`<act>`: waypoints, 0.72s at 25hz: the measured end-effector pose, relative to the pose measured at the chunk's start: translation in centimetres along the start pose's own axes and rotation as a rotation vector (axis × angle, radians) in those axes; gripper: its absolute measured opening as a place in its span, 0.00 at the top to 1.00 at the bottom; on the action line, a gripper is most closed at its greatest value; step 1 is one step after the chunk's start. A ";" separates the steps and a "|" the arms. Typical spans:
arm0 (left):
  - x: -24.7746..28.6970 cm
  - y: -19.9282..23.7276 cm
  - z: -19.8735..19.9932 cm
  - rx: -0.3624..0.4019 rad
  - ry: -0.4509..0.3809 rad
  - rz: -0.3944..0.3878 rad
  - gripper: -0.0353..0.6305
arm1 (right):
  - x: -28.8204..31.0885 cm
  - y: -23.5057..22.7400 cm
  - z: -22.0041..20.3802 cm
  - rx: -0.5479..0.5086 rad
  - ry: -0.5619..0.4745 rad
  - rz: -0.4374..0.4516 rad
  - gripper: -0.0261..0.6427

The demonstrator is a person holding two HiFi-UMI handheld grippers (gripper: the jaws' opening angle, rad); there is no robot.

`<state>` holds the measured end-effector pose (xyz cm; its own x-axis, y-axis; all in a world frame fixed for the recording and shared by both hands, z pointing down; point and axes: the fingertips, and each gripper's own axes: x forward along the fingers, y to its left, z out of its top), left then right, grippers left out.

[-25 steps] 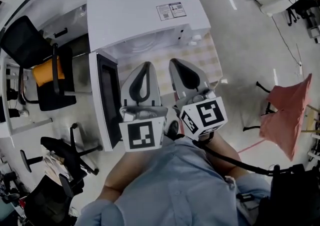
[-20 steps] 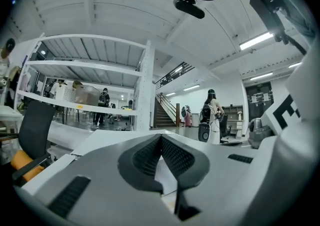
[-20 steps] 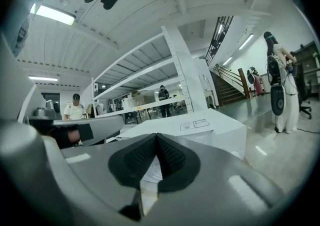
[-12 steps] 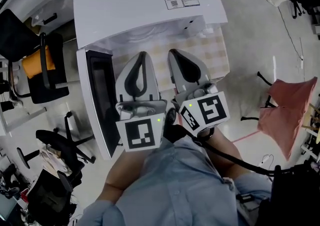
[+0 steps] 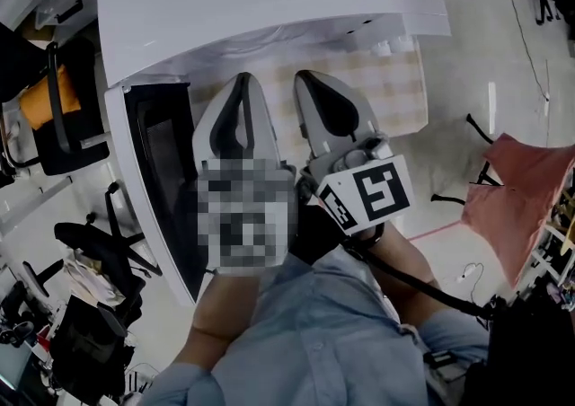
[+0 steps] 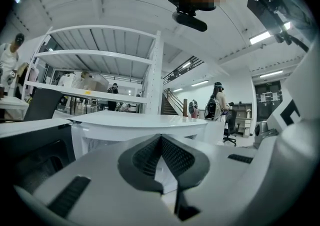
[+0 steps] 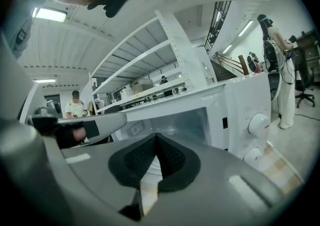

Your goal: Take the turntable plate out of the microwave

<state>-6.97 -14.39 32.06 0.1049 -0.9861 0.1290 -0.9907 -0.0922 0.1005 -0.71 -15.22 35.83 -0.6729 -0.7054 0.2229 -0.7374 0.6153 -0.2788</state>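
Observation:
The white microwave (image 5: 252, 0) stands open in front of me, its dark door (image 5: 153, 180) swung out to the left. My left gripper (image 5: 241, 81) and right gripper (image 5: 305, 79) lie side by side, tips at the front of the oven's opening. Both are shut with nothing between the jaws. In the left gripper view the left gripper (image 6: 161, 137) points at the microwave's white body (image 6: 140, 120). The right gripper (image 7: 156, 137) faces the lit cavity (image 7: 175, 120), with two round knobs (image 7: 257, 125) to its right. The jaws cover the cavity floor, so I cannot make out the turntable plate.
The microwave sits on a checked cloth (image 5: 395, 90) on a small table. Black office chairs (image 5: 54, 108) stand at the left, a pink cloth over a frame (image 5: 521, 198) at the right. White shelving (image 6: 100, 60) and people stand far behind.
Both grippers have sunk and moved in toward the microwave's opening, still shut. The microwave now fills more of the head view's top.

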 end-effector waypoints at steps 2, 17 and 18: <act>0.4 0.5 -1.1 0.001 0.008 0.007 0.94 | 0.8 -0.4 -1.0 0.010 0.006 0.002 0.96; 2.9 3.3 -8.6 -0.058 0.030 0.072 0.94 | 4.9 -2.8 -9.5 0.089 0.076 -0.009 0.96; 3.0 3.4 -8.9 -0.056 0.031 0.077 0.94 | 5.0 -2.9 -9.9 0.094 0.080 -0.009 0.96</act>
<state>-9.25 -16.38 41.60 0.0322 -0.9852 0.1686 -0.9895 -0.0076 0.1443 -2.54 -17.06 47.03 -0.6714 -0.6782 0.2988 -0.7373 0.5705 -0.3618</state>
